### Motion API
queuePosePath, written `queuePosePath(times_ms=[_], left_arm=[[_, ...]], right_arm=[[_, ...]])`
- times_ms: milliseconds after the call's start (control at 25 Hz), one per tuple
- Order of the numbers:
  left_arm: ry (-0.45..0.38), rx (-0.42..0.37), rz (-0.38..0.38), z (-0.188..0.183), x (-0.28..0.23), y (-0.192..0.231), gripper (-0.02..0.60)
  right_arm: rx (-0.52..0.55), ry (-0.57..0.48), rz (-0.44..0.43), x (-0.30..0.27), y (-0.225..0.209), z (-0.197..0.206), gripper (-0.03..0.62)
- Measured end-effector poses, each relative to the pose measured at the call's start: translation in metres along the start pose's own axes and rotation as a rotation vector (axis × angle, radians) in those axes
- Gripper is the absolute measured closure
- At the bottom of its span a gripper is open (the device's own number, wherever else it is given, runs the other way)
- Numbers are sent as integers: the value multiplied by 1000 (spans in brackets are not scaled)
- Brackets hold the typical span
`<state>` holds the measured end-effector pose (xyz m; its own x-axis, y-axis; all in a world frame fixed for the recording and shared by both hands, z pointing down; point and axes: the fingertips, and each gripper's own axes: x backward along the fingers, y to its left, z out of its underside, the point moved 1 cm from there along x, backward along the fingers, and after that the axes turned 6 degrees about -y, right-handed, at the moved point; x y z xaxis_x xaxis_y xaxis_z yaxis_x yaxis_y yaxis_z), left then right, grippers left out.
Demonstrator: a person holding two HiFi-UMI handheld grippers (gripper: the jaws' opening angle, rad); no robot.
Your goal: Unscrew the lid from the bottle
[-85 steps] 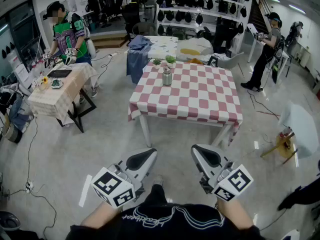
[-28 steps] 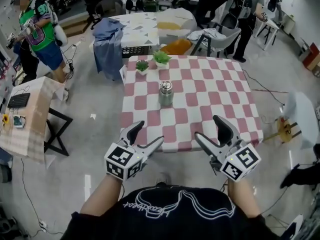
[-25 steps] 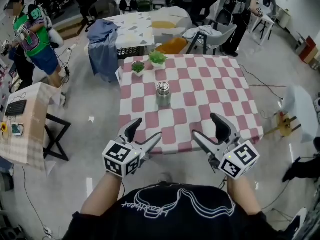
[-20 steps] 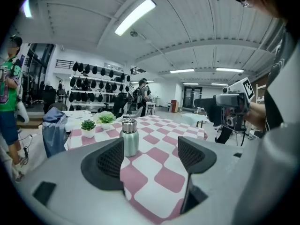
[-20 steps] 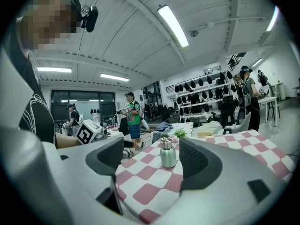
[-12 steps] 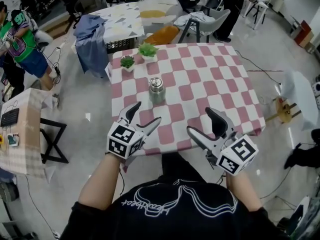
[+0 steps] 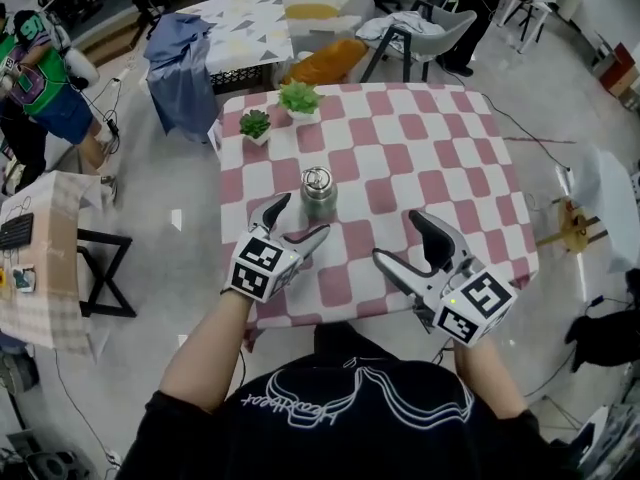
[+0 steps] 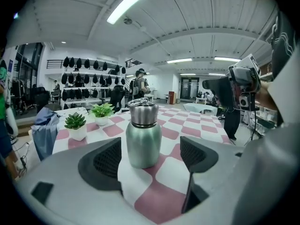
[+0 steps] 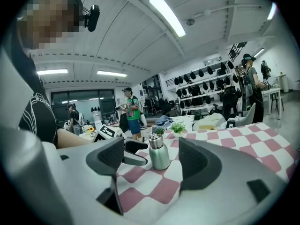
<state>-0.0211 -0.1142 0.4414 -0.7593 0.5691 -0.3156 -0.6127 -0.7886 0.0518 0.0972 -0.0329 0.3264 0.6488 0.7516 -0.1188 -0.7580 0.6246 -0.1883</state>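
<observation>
Your left gripper, jaws opening wide with nothing gripped, is the nearer one: the bottle stands upright on the table just ahead of its tips, in line with the gap, while your right gripper, open and empty too, has it farther ahead and leftward.

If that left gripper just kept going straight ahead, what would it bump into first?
Most likely the bottle, standing just ahead of the left gripper; its jaws are opening, nothing between them yet.

Overhead head view, low gripper views share bottle.
</observation>
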Motion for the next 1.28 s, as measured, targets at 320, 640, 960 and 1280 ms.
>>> queuePosePath(times_ms=[320, 640, 960, 1280], left_arm=[[-17, 15, 61, 6, -26, 15, 204], [-41, 29, 103, 11, -42, 18, 204], [-34, 5, 133, 16, -48, 15, 232], [-24, -10, 130, 17, -47, 15, 238]], right_arm=[[-5, 40, -44, -50, -18, 9, 237], [-2, 81, -88, -82, -22, 21, 237], [76, 133, -139, -117, -18, 31, 247], [129, 152, -160, -145, -16, 41, 264]])
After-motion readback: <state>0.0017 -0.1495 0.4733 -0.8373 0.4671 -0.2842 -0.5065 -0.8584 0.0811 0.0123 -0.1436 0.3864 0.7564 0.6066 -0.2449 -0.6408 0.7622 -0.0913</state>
